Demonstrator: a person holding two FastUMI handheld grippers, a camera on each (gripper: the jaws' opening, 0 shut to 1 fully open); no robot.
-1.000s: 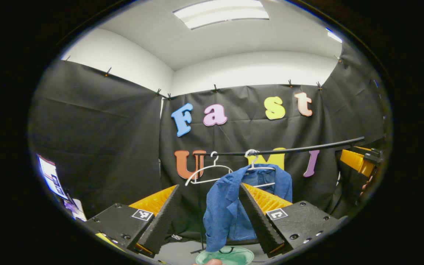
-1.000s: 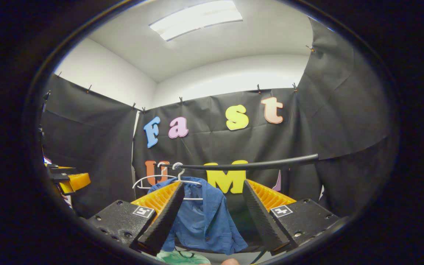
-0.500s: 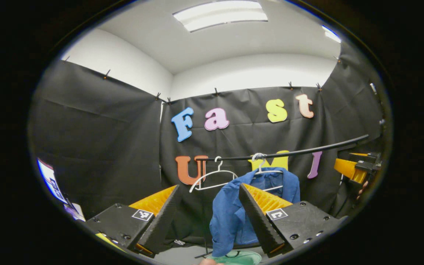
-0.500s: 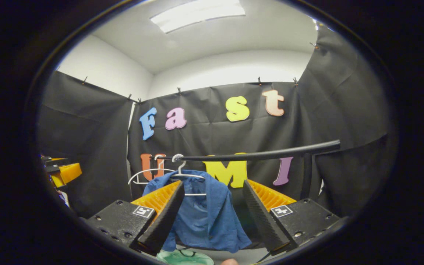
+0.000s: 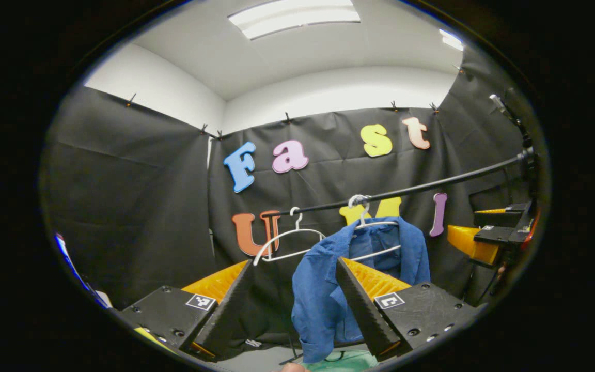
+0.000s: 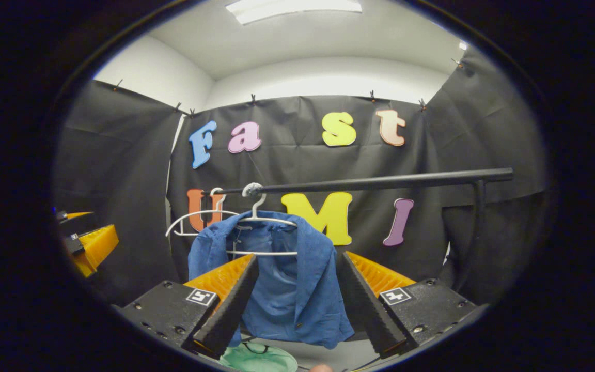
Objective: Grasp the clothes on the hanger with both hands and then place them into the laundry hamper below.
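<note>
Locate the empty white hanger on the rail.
The empty white hanger hangs on the black rail near its left end in the right gripper view, just left of the blue shirt.

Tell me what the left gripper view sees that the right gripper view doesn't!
The left gripper view adds the right gripper, open, far off at its right edge. The right gripper view adds the left gripper, open, at its left edge, plus the upright post under the rail's end. Both have the blue shirt on its white hanger, an empty hanger beside it, the black rail and the green hamper below.
</note>
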